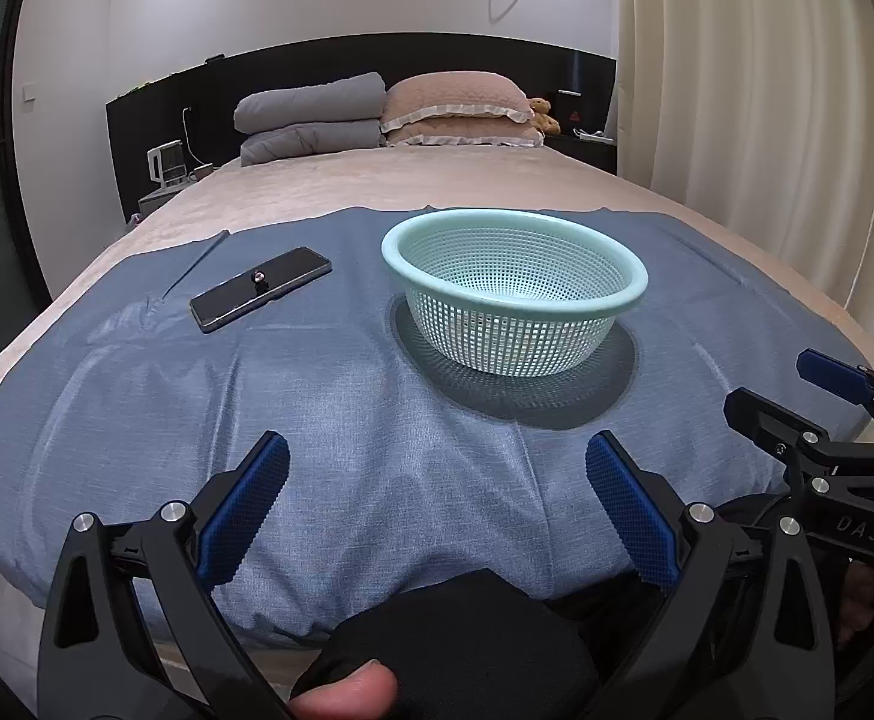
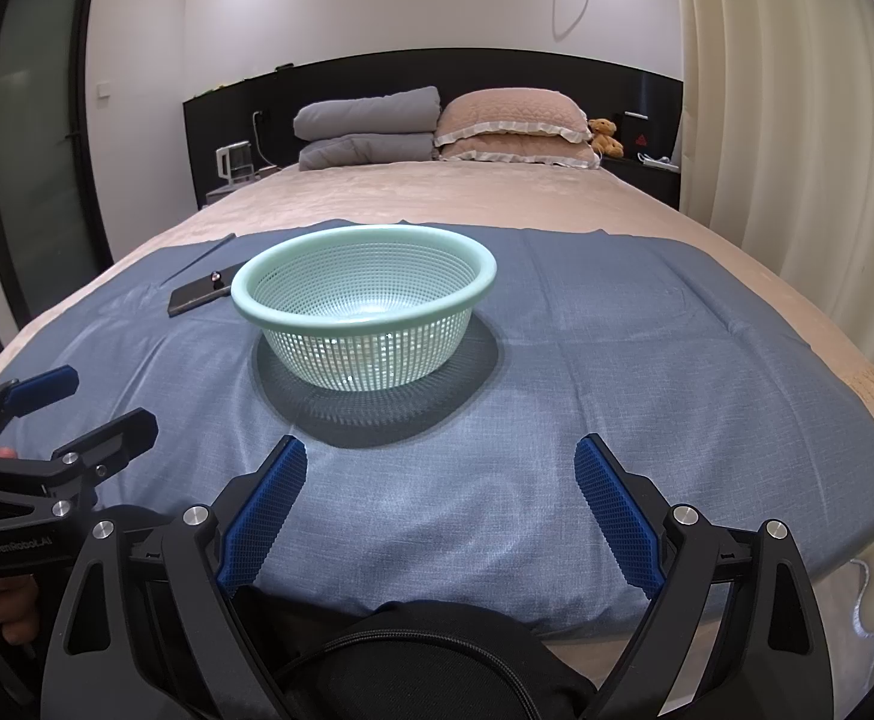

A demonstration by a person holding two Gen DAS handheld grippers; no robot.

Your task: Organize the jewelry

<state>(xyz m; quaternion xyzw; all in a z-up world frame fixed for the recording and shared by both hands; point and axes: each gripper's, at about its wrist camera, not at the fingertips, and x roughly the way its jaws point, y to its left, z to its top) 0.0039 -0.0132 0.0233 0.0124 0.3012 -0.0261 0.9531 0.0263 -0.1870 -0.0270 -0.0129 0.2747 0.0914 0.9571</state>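
Two grippers hovered low over the near edge of the bed, both with jaws spread wide and nothing between the blue pads: left gripper, right gripper. In the left wrist view the right gripper showed at the right edge, also apart; in the right wrist view the left gripper showed at the left edge, apart too. A blue cloth covered the foot of the bed. A mint mesh basket sat upright on the cloth, ahead of both grippers, well apart from them. Left of the basket lay a black phone, flat, with a small ring resting on its screen; detail too small to tell. Ring was outside the basket. Pillows and a folded grey quilt sat at the headboard.
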